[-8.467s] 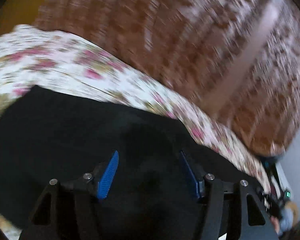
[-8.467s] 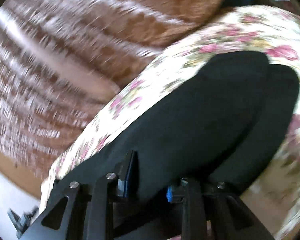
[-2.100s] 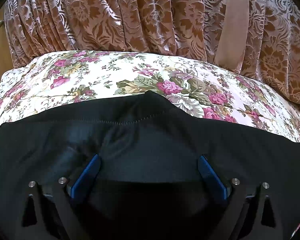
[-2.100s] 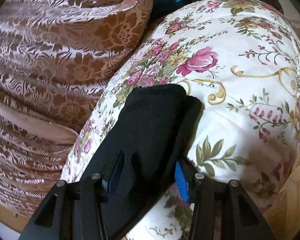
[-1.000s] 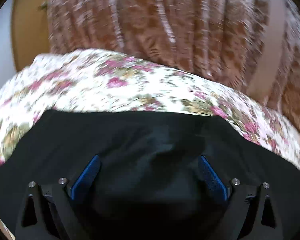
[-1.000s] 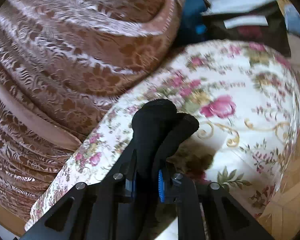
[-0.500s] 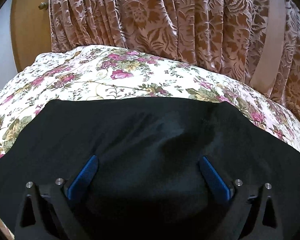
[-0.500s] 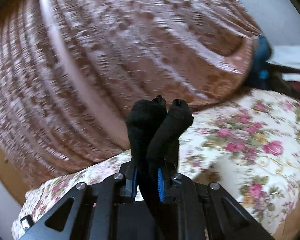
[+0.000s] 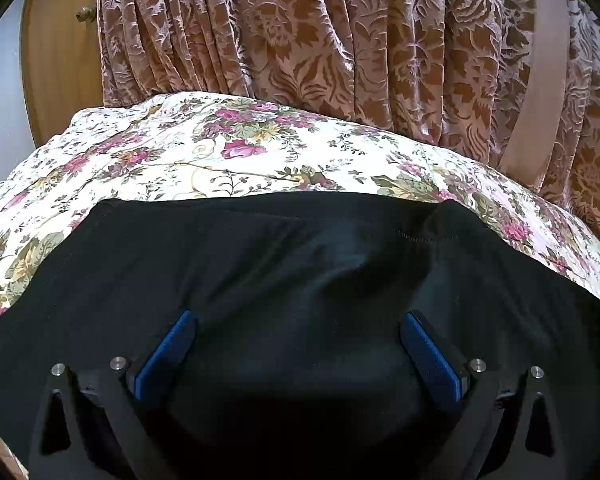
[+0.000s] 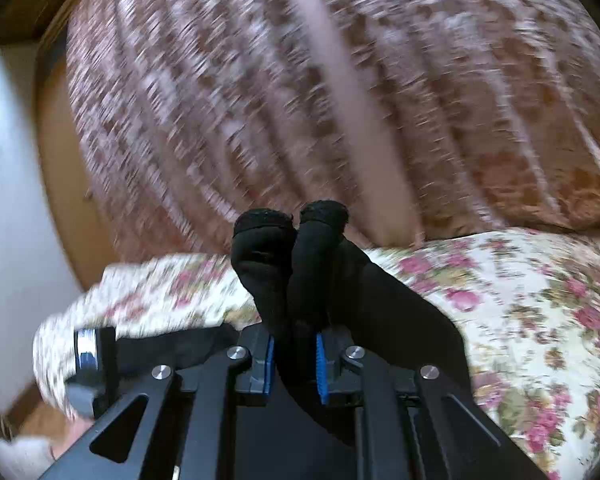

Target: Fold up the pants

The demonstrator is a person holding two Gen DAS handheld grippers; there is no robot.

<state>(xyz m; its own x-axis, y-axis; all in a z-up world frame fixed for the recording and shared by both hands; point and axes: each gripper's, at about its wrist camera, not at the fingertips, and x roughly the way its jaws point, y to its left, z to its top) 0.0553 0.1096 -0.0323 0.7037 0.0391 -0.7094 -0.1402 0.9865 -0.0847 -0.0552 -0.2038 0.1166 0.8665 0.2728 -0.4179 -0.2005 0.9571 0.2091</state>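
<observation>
Black pants (image 9: 300,264) lie spread across a floral bedspread (image 9: 220,152) in the left wrist view. My left gripper (image 9: 300,344) rests on them near the stitched edge. Its blue pads (image 9: 168,354) stand wide apart and open, with cloth lying flat between them. In the right wrist view my right gripper (image 10: 295,360) is shut on the two leg ends of the pants (image 10: 288,248). The ends stick up above the pads, lifted off the bed. The rest of the leg trails down to the right onto the bedspread (image 10: 540,300).
A brown patterned curtain (image 9: 340,40) hangs right behind the bed, and it is blurred in the right view (image 10: 300,100). A wooden door (image 9: 56,60) stands at the far left. At the lower left of the right view a metal lens ring (image 10: 86,354) and part of a hand show.
My right gripper has swung up and to the left along the bed, rolling as it went and carrying the leg ends. The left gripper has stayed put; wrinkles in the cloth shifted slightly.
</observation>
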